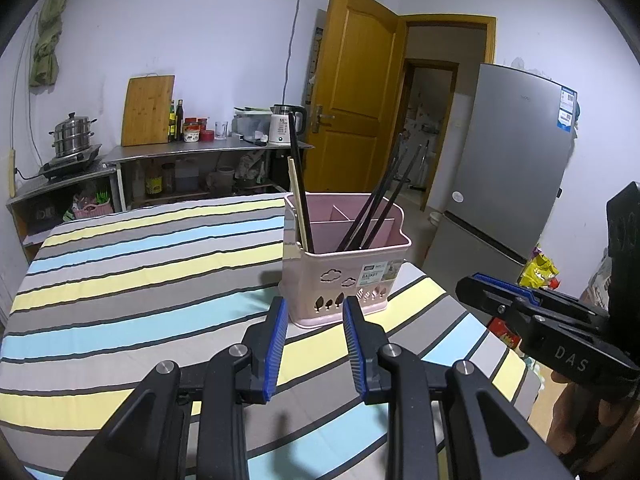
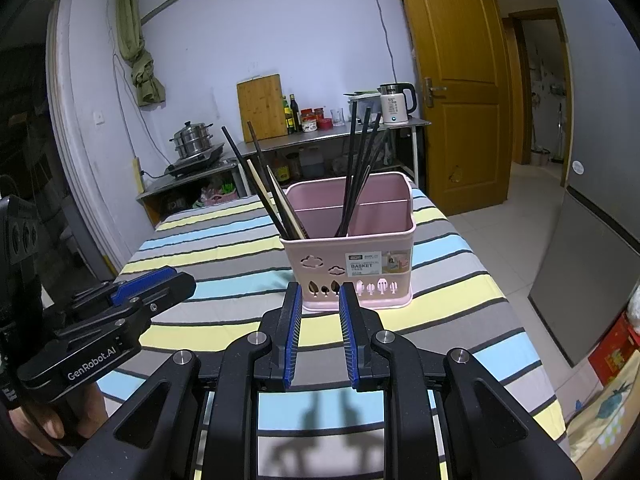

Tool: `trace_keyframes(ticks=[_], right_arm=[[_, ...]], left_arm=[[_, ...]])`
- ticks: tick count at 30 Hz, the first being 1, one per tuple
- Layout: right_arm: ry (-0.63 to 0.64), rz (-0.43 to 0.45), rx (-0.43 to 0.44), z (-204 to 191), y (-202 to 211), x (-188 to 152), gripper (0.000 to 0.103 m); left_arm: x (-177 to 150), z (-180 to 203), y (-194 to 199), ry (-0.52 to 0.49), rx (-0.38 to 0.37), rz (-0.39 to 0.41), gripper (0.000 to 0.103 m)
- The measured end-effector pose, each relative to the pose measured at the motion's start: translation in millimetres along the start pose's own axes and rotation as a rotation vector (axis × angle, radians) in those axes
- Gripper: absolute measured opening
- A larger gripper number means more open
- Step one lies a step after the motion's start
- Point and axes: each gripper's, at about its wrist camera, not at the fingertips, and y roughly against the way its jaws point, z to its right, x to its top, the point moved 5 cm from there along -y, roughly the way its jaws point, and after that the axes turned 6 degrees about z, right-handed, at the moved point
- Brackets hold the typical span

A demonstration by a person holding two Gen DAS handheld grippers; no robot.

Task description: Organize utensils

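A pink utensil basket [image 1: 344, 276] [image 2: 352, 264] stands on the striped tablecloth [image 1: 132, 280] [image 2: 224, 248]. It holds several black chopsticks [image 1: 380, 200] [image 2: 358, 168] in the right compartment, and black ones with pale wooden ones [image 1: 298, 204] [image 2: 264, 188] in the left. My left gripper [image 1: 315, 304] is open and empty, just in front of the basket; it also shows at the left of the right wrist view [image 2: 160, 280]. My right gripper [image 2: 319, 290] is open and empty before the basket; it shows at the right of the left wrist view [image 1: 488, 284].
A steel counter [image 1: 208, 148] with a cutting board [image 2: 258, 106], bottles, a kettle [image 2: 396, 104] and a steamer pot [image 1: 74, 136] stands behind the table. A grey fridge [image 1: 508, 160] and a wooden door [image 2: 460, 80] are to the right. The table's right edge drops to the floor.
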Motion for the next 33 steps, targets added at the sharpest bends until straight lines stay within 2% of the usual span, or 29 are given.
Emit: trace_keyframes(ticks=[33], right_arm=[[0.01,-0.008,-0.008,-4.1,-0.7,-3.9,0.02]], left_arm=[[-8.5,3.1,0.4,-0.009,-0.018,0.009,0.028]])
